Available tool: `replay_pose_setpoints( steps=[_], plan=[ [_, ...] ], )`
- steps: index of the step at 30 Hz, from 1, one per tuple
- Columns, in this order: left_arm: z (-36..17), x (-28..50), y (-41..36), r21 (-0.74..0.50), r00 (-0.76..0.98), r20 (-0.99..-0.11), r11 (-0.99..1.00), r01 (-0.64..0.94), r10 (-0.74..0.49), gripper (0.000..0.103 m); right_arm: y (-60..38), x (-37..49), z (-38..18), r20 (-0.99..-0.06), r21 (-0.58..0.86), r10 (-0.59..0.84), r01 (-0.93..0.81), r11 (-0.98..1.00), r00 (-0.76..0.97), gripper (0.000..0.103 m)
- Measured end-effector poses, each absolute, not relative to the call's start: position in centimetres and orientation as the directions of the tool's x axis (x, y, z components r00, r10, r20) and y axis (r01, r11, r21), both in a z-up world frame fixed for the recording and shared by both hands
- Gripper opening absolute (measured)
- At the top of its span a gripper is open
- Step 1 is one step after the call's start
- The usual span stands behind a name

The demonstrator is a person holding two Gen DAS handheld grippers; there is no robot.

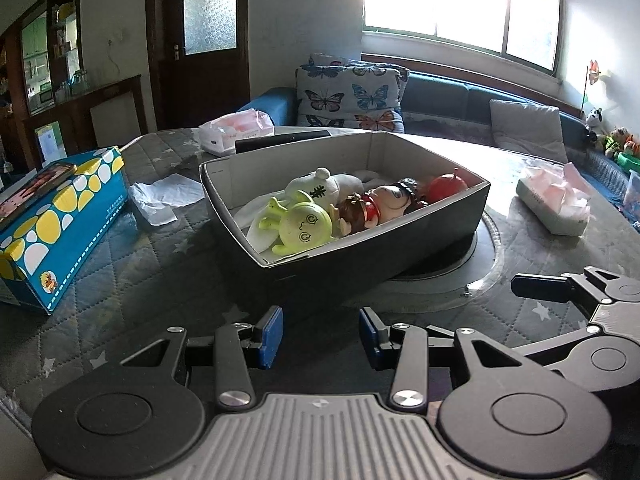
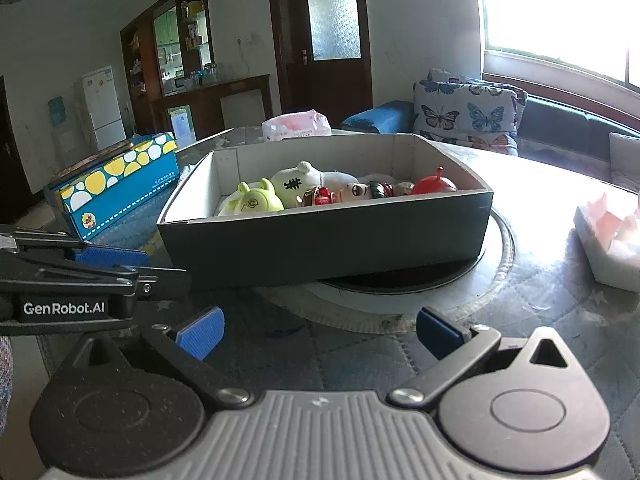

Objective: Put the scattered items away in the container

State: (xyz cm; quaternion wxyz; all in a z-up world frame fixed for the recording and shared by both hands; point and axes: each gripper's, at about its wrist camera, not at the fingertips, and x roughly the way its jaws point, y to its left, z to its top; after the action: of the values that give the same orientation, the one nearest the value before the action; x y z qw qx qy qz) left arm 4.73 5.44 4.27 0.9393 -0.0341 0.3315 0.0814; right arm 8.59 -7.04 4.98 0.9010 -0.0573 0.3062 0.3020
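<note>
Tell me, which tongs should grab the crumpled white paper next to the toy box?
Left, probably. The paper lies left of the box, on the left tongs' side. The right tongs sit further right, with the box in the way. Both are open and empty.

Toys gathered in the open dark cardboard box (image 1: 352, 256)

At its 9 o'clock end lies a lime-green plastic figure (image 1: 298, 222), a white plush toy (image 1: 328, 186) behind it, a big-headed doll (image 1: 384, 202) in the middle, and a red round toy (image 1: 448, 186) at 3 o'clock.
</note>
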Motion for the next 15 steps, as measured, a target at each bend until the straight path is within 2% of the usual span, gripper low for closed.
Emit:
replay_pose_setpoints(
  steps=[15],
  plan=[
    [3.67, 5.47, 5.38, 0.046, 0.759, -0.624, 0.979, -0.201, 0.185, 0.044, -6.3, 9.26, 4.29, -0.615, 0.074, 0.483, -0.565, 0.822, 0.623, 0.103]
  ],
)
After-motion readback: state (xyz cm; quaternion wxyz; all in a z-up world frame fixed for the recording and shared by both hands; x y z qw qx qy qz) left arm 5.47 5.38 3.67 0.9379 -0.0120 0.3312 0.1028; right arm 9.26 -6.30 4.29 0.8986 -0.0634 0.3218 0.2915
